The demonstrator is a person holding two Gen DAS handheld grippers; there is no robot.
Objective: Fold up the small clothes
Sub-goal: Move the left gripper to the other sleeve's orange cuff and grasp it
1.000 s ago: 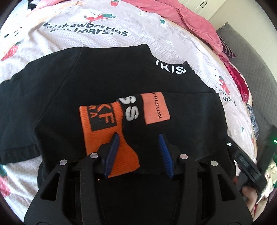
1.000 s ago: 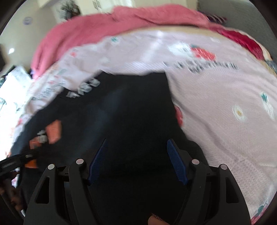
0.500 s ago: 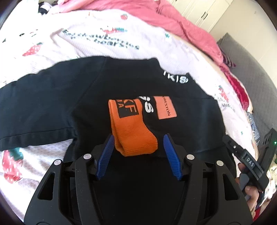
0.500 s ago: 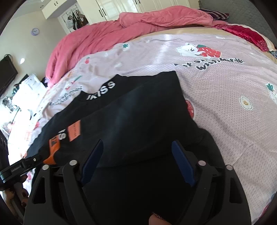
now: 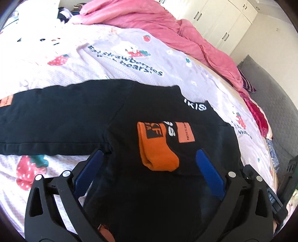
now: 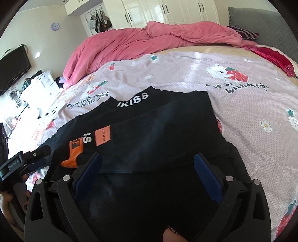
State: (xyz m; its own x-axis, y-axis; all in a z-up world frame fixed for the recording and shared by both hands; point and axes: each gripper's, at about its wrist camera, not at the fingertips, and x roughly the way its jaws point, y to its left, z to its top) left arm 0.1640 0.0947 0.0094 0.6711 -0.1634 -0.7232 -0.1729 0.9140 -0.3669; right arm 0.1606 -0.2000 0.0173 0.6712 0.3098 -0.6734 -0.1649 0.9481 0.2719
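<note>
A black long-sleeved top (image 5: 149, 115) lies flat on the bed; it also shows in the right wrist view (image 6: 167, 126). Its right sleeve is folded across the chest, ending in an orange cuff (image 5: 158, 150), which also shows in the right wrist view (image 6: 71, 160). The other sleeve (image 5: 46, 115) stretches out to the left. White letters mark the collar (image 6: 133, 101). My left gripper (image 5: 149, 167) is open and empty, just short of the cuff. My right gripper (image 6: 148, 171) is open and empty above the folded sleeve's edge.
The bedsheet (image 5: 111, 61) is pale lilac with strawberry and bear prints. A pink duvet (image 6: 149, 41) is heaped at the far side. A grey headboard (image 6: 270, 24) stands to the right. White wardrobes (image 6: 167, 11) line the back wall.
My left gripper has let go of the orange cuff, opened wider and drawn back. My right gripper has also drawn back and stayed open. The sleeve now rests folded on the chest.
</note>
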